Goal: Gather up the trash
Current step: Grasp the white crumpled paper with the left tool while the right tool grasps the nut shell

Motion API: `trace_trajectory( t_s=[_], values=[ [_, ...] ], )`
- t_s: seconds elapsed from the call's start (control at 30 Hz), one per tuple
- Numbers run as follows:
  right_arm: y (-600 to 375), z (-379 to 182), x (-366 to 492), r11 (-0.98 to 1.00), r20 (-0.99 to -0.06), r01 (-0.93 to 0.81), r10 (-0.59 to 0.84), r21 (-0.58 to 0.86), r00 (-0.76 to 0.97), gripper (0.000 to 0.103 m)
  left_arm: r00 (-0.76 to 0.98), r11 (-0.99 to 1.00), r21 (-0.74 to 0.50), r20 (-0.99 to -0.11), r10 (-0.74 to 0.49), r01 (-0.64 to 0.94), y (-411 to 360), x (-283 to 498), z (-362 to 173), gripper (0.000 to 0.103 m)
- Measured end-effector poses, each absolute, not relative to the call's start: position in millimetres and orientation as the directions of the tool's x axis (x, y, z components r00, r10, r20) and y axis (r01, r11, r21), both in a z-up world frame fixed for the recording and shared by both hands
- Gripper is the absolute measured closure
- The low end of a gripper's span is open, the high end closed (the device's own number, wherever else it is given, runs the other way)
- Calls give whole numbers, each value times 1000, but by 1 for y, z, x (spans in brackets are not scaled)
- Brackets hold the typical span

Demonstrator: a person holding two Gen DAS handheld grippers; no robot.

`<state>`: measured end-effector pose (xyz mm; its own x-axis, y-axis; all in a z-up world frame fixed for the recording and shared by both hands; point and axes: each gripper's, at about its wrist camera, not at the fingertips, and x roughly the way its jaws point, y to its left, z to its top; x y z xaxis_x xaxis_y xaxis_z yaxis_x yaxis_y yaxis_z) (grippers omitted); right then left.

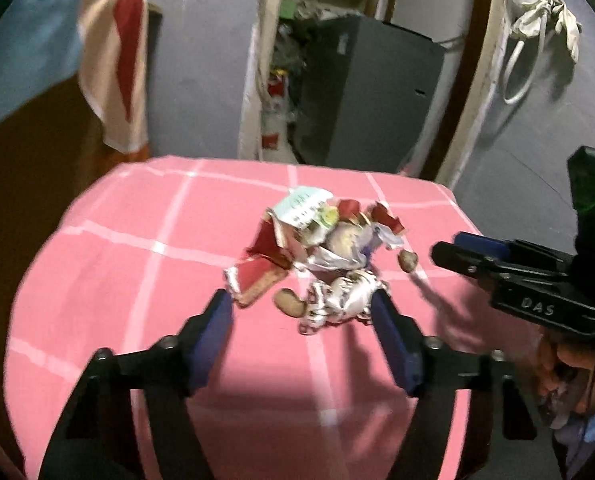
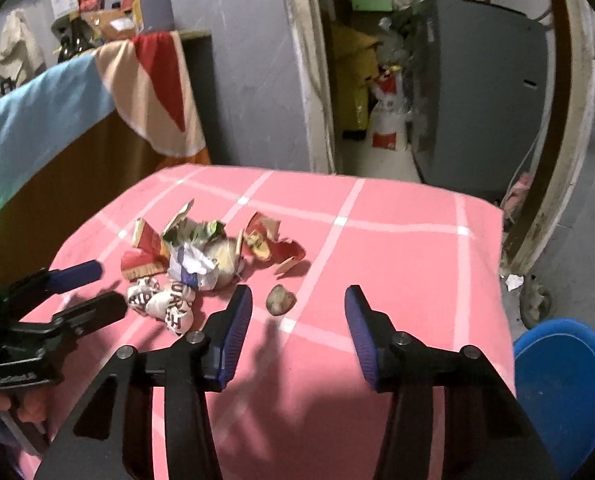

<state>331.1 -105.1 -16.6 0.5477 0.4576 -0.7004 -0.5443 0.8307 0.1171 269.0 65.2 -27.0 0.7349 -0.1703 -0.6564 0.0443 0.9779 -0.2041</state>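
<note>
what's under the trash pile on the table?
The trash pile of crumpled wrappers and torn red card lies directly on the pink checked tablecloth. Loose brownish bits lie beside it. Anything buried beneath the wrappers is covered, as is the table itself.

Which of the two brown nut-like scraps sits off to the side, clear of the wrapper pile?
The brown scrap in front of the right gripper. It lies alone on the pink cloth; the other scrap touches the silver wrapper.
</note>
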Motion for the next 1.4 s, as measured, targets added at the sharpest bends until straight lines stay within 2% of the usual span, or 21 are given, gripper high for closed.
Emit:
trace_trajectory(
  t_s=[0.07,0.27,0.37,0.53,0.63,0.67,1.1,1.4],
  values=[
    [-100,-20,334,824,-715,-556,453,107,533,65,718,973,-222,-667,-197,61,64,273,-28,55],
    [-91,-27,344,810,-749,-577,446,105,490,71,688,965,-238,-683,-244,107,57,279,-30,75],
    [-88,-31,348,805,-766,-583,441,109,467,75,685,964,-242,-685,-249,109,57,283,-32,78],
    [-84,-36,353,795,-784,-593,447,126,432,90,685,964,-241,-684,-251,112,55,282,-32,84],
    [-83,-35,352,792,-781,-598,450,124,434,91,688,965,-237,-682,-247,111,54,281,-29,89],
    [-83,-35,351,790,-777,-599,455,128,434,91,691,965,-236,-680,-246,111,54,280,-29,97],
    [-110,-19,320,785,-678,-605,516,130,524,91,728,968,-217,-642,-238,125,42,261,-18,99],
    [-153,19,274,813,-470,-578,541,78,698,91,824,967,-213,-515,-235,142,24,235,20,99]
  ],
)
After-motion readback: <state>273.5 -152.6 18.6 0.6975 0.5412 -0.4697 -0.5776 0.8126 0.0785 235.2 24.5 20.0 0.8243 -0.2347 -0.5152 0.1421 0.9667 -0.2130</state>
